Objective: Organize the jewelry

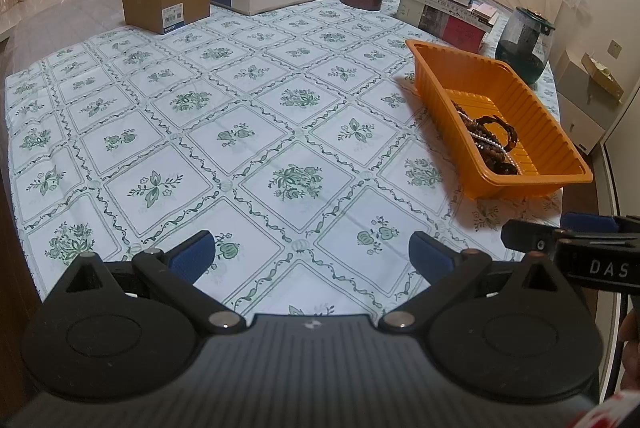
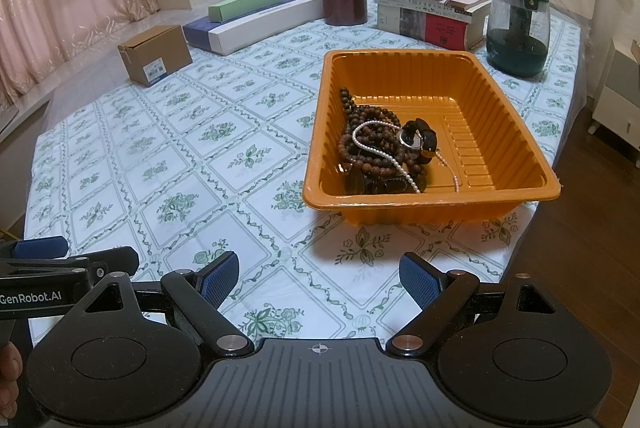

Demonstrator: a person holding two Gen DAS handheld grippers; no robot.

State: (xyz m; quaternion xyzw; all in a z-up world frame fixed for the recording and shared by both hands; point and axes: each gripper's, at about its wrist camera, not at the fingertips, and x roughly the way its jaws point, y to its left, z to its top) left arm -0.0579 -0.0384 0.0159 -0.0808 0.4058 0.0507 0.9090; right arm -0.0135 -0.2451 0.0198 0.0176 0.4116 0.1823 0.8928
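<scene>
The jewelry [image 2: 384,151] is heaped in a tangle at the near left end of the orange tray [image 2: 516,131], which is set on the right part of the tabletop [image 2: 192,155]. A white pearl strand [image 2: 376,143] is looped over brown wooden bead strings [image 2: 360,115], and a dark chunky bracelet [image 2: 420,139] is laid on top. If 1 piece is lifted from this pile, the others are likely to be dragged up with it, since the strands are crossed. The thin pearl strand could be pinched badly and slipped. The light tray could be shifted toward the nearby tabletop edge if a wall is bumped.

The left hand-held gripper [image 1: 312,252] and the right hand-held gripper [image 2: 320,280] are both held with fingers apart and empty above the cloth, short of the tray. A glass jar [image 2: 518,31] is placed just behind the tray.
</scene>
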